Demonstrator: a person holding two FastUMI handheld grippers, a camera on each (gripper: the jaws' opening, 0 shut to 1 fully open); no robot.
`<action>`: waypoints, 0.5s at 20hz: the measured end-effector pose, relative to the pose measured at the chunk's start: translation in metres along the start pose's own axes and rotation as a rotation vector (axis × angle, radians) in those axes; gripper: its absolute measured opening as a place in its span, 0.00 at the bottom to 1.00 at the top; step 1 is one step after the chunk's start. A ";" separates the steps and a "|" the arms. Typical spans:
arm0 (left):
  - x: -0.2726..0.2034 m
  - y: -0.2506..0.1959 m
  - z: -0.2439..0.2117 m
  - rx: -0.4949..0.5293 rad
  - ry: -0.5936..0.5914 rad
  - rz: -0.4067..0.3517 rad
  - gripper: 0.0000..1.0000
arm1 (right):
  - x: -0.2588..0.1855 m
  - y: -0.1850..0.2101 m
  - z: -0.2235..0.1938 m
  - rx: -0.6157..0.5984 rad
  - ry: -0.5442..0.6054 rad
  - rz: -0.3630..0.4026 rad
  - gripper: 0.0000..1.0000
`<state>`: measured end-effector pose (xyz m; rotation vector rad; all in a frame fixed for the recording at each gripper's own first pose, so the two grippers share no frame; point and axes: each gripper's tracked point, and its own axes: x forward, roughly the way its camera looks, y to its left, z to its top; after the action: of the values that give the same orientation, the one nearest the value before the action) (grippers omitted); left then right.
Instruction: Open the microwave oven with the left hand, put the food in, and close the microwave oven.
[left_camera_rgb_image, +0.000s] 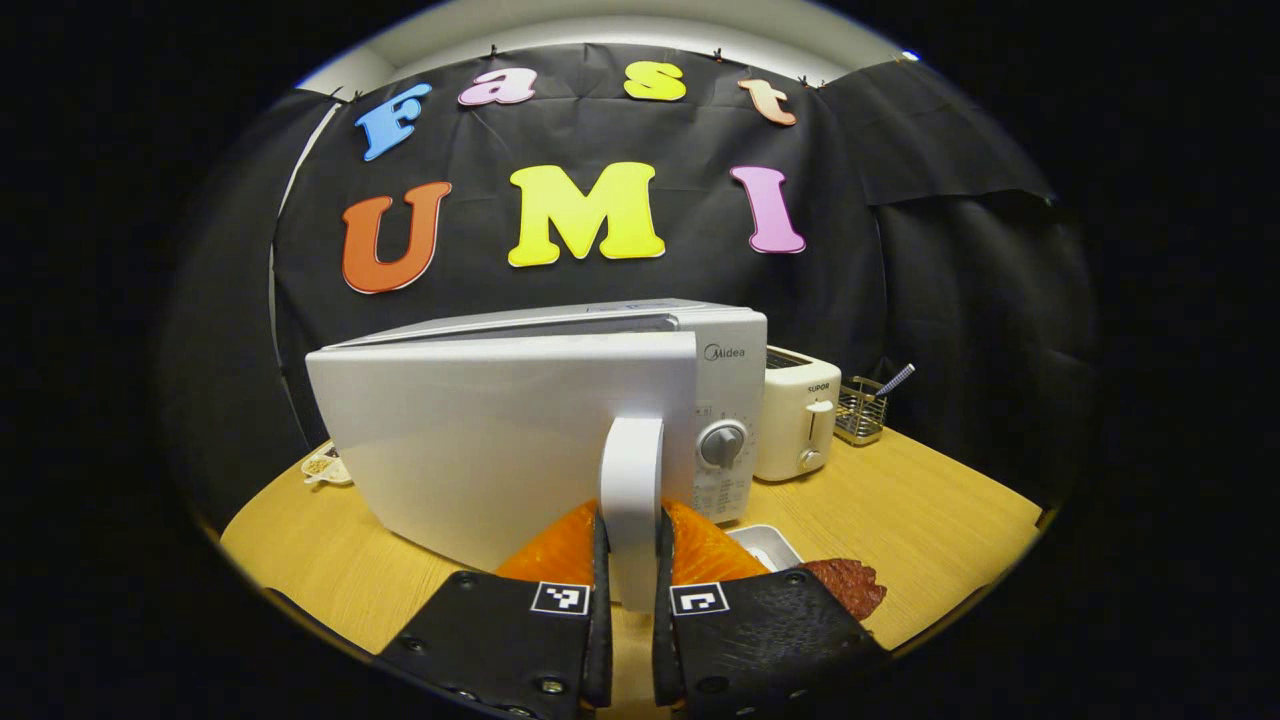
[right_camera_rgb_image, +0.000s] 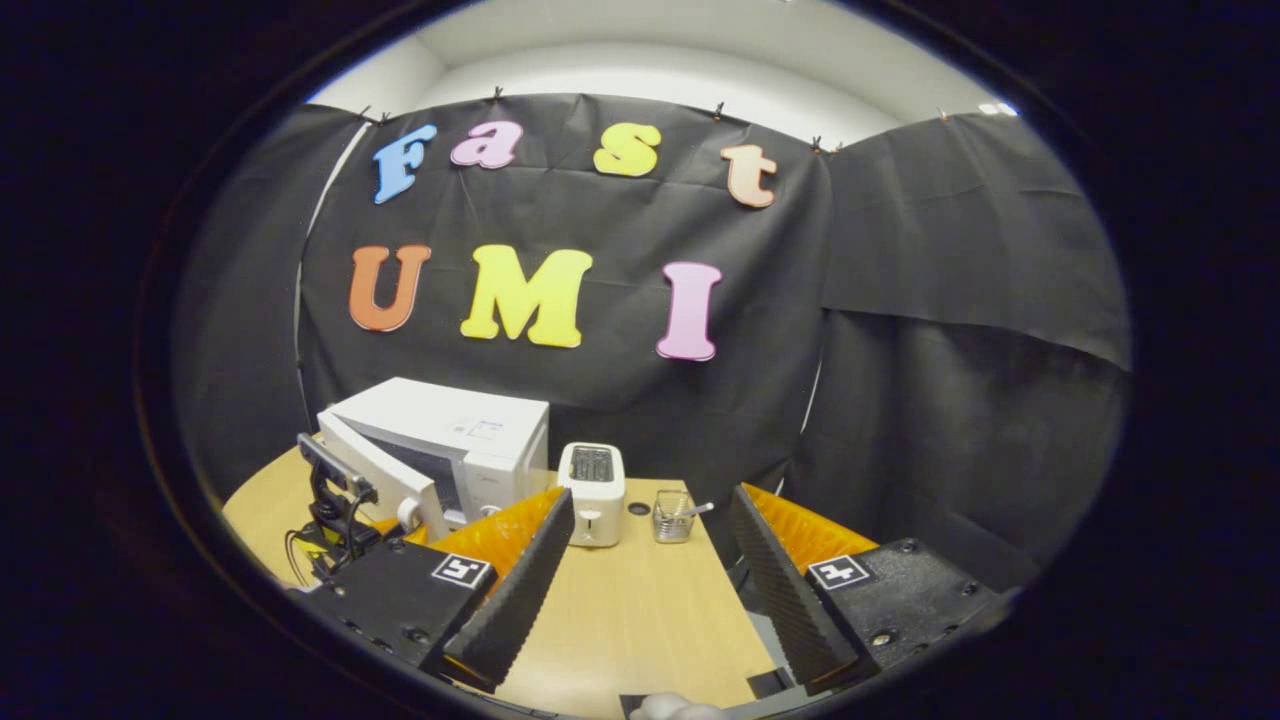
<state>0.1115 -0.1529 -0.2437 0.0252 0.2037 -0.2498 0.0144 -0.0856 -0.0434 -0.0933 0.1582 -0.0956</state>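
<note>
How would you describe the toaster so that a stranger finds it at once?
Start from the white microwave on the wooden table. The toaster stands just beside its control-knob side, with a small wire basket on its other side. It is the cream box with a front lever and knob, lower than the microwave.

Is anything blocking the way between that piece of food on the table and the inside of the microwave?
Yes. The microwave door, only partly open with the left gripper shut on its handle, stands between the food and the oven's inside.

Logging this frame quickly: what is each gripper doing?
Left gripper: shut on the microwave door handle.
Right gripper: open, holding nothing.
</note>
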 end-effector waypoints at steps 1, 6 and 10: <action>-0.010 0.003 -0.003 0.001 0.007 0.000 0.15 | 0.000 0.006 0.000 0.002 0.003 0.013 1.00; -0.060 0.033 -0.018 0.008 0.046 0.045 0.19 | -0.004 0.041 -0.003 -0.009 0.000 0.087 1.00; -0.096 0.062 -0.028 0.027 0.064 0.093 0.20 | -0.008 0.072 -0.004 0.013 0.002 0.149 1.00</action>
<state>0.0305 -0.0679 -0.2513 0.0697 0.2616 -0.1590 0.0121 -0.0140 -0.0531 -0.0682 0.1665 0.0523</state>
